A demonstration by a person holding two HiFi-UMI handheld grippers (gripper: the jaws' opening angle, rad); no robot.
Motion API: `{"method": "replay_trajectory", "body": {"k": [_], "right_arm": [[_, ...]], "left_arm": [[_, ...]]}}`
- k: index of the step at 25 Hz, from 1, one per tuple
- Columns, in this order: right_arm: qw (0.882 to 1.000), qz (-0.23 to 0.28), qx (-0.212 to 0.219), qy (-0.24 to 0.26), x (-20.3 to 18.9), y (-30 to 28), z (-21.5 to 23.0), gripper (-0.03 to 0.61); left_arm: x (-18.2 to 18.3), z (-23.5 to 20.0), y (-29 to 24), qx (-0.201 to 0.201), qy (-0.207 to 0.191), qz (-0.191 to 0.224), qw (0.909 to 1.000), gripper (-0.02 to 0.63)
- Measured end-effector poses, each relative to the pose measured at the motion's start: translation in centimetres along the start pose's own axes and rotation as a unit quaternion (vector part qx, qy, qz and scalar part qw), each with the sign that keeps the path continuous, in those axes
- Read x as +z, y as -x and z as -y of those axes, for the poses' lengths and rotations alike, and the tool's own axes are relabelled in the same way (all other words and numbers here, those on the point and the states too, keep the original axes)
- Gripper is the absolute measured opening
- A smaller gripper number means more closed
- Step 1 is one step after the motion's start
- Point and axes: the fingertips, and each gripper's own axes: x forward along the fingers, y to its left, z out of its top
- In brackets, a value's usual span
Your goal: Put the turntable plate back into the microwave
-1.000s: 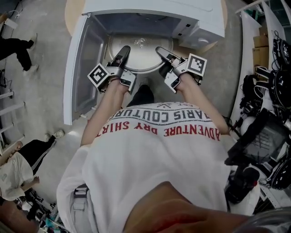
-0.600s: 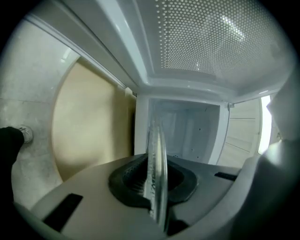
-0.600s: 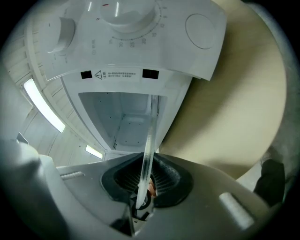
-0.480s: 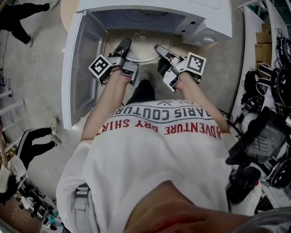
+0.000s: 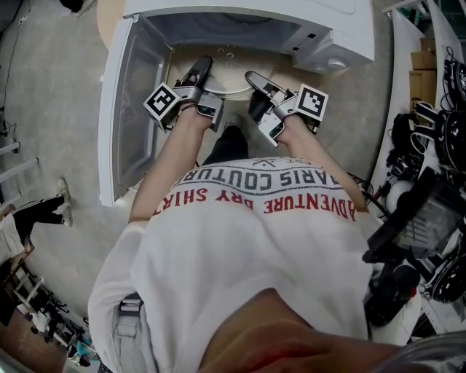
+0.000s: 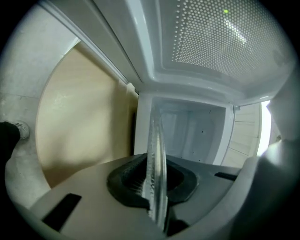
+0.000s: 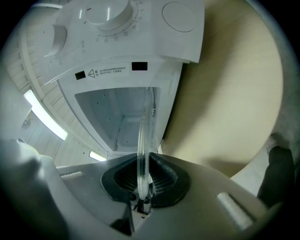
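Note:
The clear glass turntable plate (image 5: 231, 75) is held flat between both grippers at the mouth of the white microwave (image 5: 320, 25); its far half is hidden under the oven's top. My left gripper (image 5: 198, 76) is shut on the plate's left rim, and my right gripper (image 5: 256, 80) is shut on its right rim. In the left gripper view the plate edge (image 6: 156, 164) runs between the dark pads toward the open cavity (image 6: 197, 136). In the right gripper view the rim (image 7: 143, 150) sits clamped, pointing into the cavity (image 7: 117, 117) below the control panel (image 7: 108, 23).
The microwave door (image 5: 127, 109) hangs open to the left, its perforated window (image 6: 215, 42) beside my left gripper. The oven stands on a round beige table (image 5: 109, 22). Cables and dark equipment (image 5: 422, 218) crowd the right side. A person (image 5: 29, 215) stands at far left.
Both grippers have carried the plate forward, so more of it lies under the microwave's top. The people at the left of the floor have shifted.

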Motion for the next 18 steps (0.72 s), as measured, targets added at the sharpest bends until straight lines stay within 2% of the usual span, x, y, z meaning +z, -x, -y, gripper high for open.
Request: {"method": "replay_trajectory", "body": {"k": [2, 6, 18], "right_arm": [[1.0, 0.004, 0.001, -0.004, 0.1, 0.1, 0.0, 0.023], [1.0, 0.005, 0.003, -0.011, 0.2, 0.1, 0.0, 0.023], [1.0, 0.014, 0.005, -0.008, 0.7, 0.0, 0.0, 0.023]], "left_arm": [[-0.2, 0.2, -0.1, -0.004, -0.001, -0.001, 1.0, 0.026], [-0.4, 0.4, 0.0, -0.007, -0.031, -0.013, 0.9994, 0.041], [-3.9, 0.5, 3.9, -0.011, -0.04, -0.03, 0.9987, 0.055]]}}
